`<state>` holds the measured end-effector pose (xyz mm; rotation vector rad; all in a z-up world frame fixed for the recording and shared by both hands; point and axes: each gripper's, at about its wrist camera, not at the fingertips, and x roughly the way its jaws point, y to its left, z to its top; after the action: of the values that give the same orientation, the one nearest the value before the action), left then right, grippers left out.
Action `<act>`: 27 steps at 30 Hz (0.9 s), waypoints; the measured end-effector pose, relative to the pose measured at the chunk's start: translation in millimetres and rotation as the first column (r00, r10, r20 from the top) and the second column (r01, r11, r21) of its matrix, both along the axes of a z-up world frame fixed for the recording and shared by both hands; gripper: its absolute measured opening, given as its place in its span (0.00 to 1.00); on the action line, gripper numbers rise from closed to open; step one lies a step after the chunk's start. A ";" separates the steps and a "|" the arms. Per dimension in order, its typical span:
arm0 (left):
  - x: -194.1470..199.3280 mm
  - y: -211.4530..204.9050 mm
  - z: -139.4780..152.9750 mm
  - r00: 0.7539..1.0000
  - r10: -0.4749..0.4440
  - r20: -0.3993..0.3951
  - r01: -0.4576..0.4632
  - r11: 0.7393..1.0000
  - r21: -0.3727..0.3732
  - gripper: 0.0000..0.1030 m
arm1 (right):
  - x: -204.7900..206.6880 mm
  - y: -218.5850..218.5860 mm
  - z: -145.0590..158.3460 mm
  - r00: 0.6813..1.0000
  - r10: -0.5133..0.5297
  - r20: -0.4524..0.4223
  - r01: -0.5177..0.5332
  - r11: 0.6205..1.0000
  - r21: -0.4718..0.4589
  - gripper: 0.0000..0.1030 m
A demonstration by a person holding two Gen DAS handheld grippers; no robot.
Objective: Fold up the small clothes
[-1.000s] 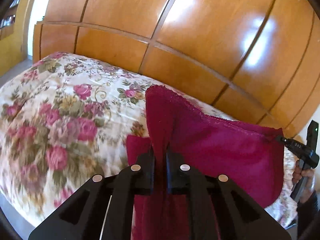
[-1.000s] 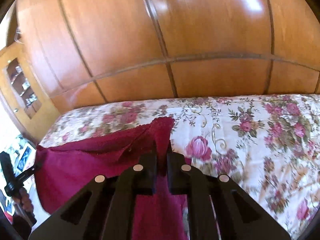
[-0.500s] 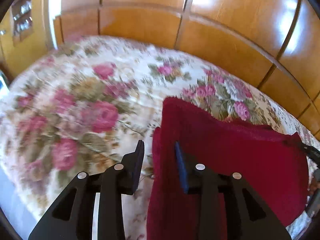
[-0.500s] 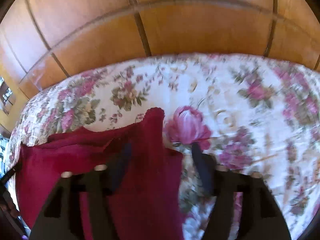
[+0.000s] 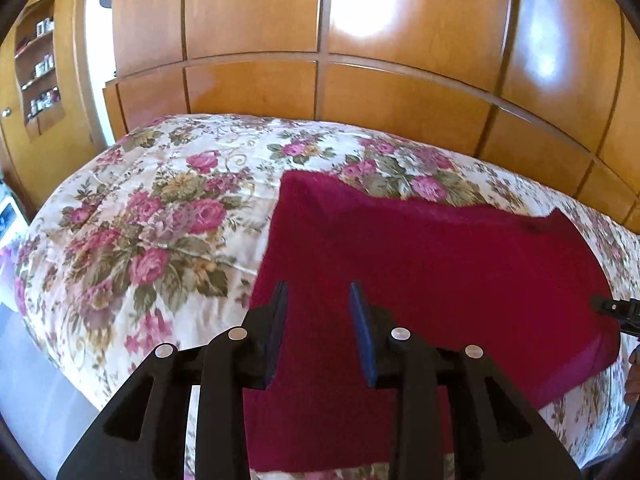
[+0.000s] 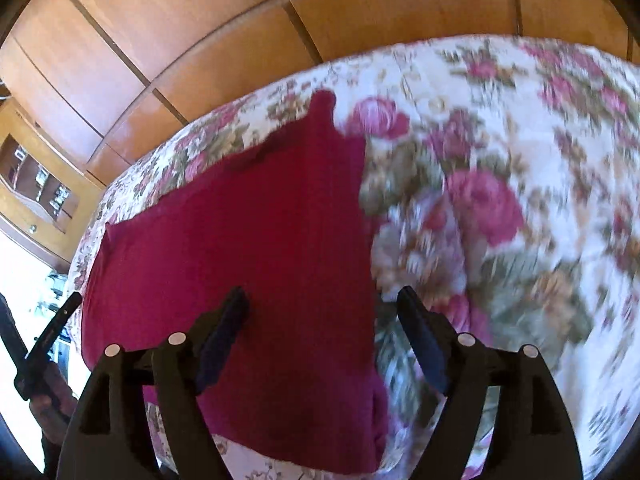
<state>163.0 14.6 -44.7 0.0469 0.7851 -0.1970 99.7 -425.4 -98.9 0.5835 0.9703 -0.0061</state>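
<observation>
Cloth: the dark red fuzzy cloth is lying spread out on the bed with the rose-flower cover. It is sitting near the front edge of the bed, where the person is standing, so both hands are reaching it easily.

Cloth shape: it is looking mostly flat, with its far edge a bit wavy and one far corner poking up in a small point. I think flat is the way it needs to be before a fold.

Left gripper: the left black two-finger gripper is hanging over the cloth's left side. Its jaws are sitting a little apart and are not pinching anything. The cloth is showing in the gap, but it is lying underneath, not held.

Right gripper: the right black two-finger gripper is hanging over the cloth's right edge. Its jaws are opening wide right now. One finger is over the red cloth and the other is over the flower cover. Nothing is squeezed between them.

Why two sides: each gripper is staying at its own end of the cloth, so I think they are working as a pair.

Behind the bed: the shiny brown wooden wardrobe doors are standing along the far side.

Blur: the right view is looking smeary, so small details there are hard to tell.
</observation>
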 end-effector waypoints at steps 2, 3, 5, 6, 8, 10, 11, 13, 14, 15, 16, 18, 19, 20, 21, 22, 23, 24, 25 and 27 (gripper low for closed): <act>-5.6 -1.7 -2.5 1.000 -0.003 0.002 0.003 1.000 0.013 0.30 | -2.1 1.3 -4.5 1.000 -0.012 0.000 0.012 1.000 0.017 0.80; -7.9 -2.5 -4.4 1.000 -0.006 -0.002 0.006 1.000 0.018 0.30 | -2.6 1.1 -6.8 1.000 -0.017 0.003 0.017 0.999 0.027 0.81; -10.6 -2.3 -8.2 1.000 -0.006 -0.011 0.006 1.000 0.021 0.30 | -3.7 0.5 -10.4 1.000 -0.024 0.006 0.023 0.999 0.042 0.82; -12.1 -2.0 -10.7 1.000 -0.005 -0.017 0.005 1.000 0.022 0.30 | -4.2 -0.4 -12.5 1.000 -0.028 0.009 0.027 0.998 0.054 0.82; -13.8 -2.0 -14.4 1.000 -0.003 -0.024 0.003 1.000 0.026 0.30 | -6.3 -1.5 -14.3 0.999 -0.031 0.016 0.029 0.997 0.066 0.83; -14.8 -2.5 -19.6 0.999 -0.003 -0.036 0.004 0.999 0.034 0.30 | -6.8 -2.3 -16.2 1.000 -0.025 0.019 0.023 0.996 0.083 0.83; -15.2 -3.0 -21.5 0.999 -0.002 -0.038 0.003 0.999 0.037 0.30 | -7.0 -3.2 -16.8 1.000 -0.025 0.019 0.023 0.996 0.091 0.83; -15.2 -3.6 -25.4 0.999 0.000 -0.043 0.002 0.999 0.041 0.30 | -6.4 -3.0 -16.5 1.000 -0.008 0.018 0.006 0.995 0.104 0.77; -15.6 -4.6 -26.3 0.999 0.002 -0.042 0.000 0.999 0.045 0.30 | -6.4 -2.5 -15.5 1.000 0.005 0.021 -0.007 0.994 0.113 0.71; -15.7 -5.5 -26.5 0.999 0.003 -0.039 -0.001 0.999 0.051 0.30 | -6.7 -2.5 -14.9 1.000 0.015 0.022 -0.018 0.992 0.122 0.63; -16.6 -6.5 -26.0 0.999 0.006 -0.035 -0.004 0.998 0.058 0.30 | -6.7 -2.0 -14.0 0.999 0.031 0.024 -0.034 0.990 0.134 0.59; -18.9 -7.7 -23.3 1.000 0.011 -0.029 -0.010 0.998 0.056 0.30 | -4.2 0.5 -12.4 0.997 0.068 0.026 -0.071 0.981 0.181 0.37; -21.5 -7.6 -20.5 1.000 0.012 -0.023 -0.011 0.999 0.041 0.30 | -3.5 0.7 -11.0 0.997 0.074 0.027 -0.077 0.977 0.200 0.32; -23.7 -7.7 -18.1 1.000 0.010 -0.019 -0.009 1.000 0.028 0.30 | -2.8 2.0 -6.7 0.996 0.079 0.032 -0.084 0.971 0.225 0.27; -27.2 -7.9 -15.2 1.000 0.001 -0.012 -0.001 1.000 0.008 0.30 | -2.2 3.9 -0.3 0.996 0.079 0.044 -0.087 0.970 0.226 0.25; -28.8 -8.7 -14.1 1.000 -0.011 -0.012 0.011 1.000 0.001 0.30 | -1.2 8.0 11.2 0.994 0.086 0.069 -0.099 0.970 0.222 0.25; -30.0 -10.3 -14.2 0.999 -0.025 -0.020 0.025 1.000 -0.003 0.30 | 0.5 11.5 21.4 0.991 0.092 0.093 -0.111 0.968 0.225 0.25; -30.4 -10.2 -15.4 0.999 -0.029 -0.028 0.028 1.000 -0.006 0.30 | 3.1 18.6 37.8 0.985 0.109 0.135 -0.138 0.964 0.228 0.24; -29.7 -8.0 -18.2 0.998 -0.029 -0.046 0.028 0.999 -0.021 0.30 | 5.5 28.3 54.0 0.976 0.132 0.171 -0.167 0.963 0.210 0.24; -26.4 -0.9 -23.4 0.995 -0.041 -0.091 0.034 0.997 -0.073 0.30 | 12.0 51.2 80.4 0.956 0.190 0.223 -0.230 0.958 0.170 0.24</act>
<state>136.6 13.7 -68.1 -0.0151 0.8696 -0.2645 111.7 -374.2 -18.5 0.6435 0.8329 0.3379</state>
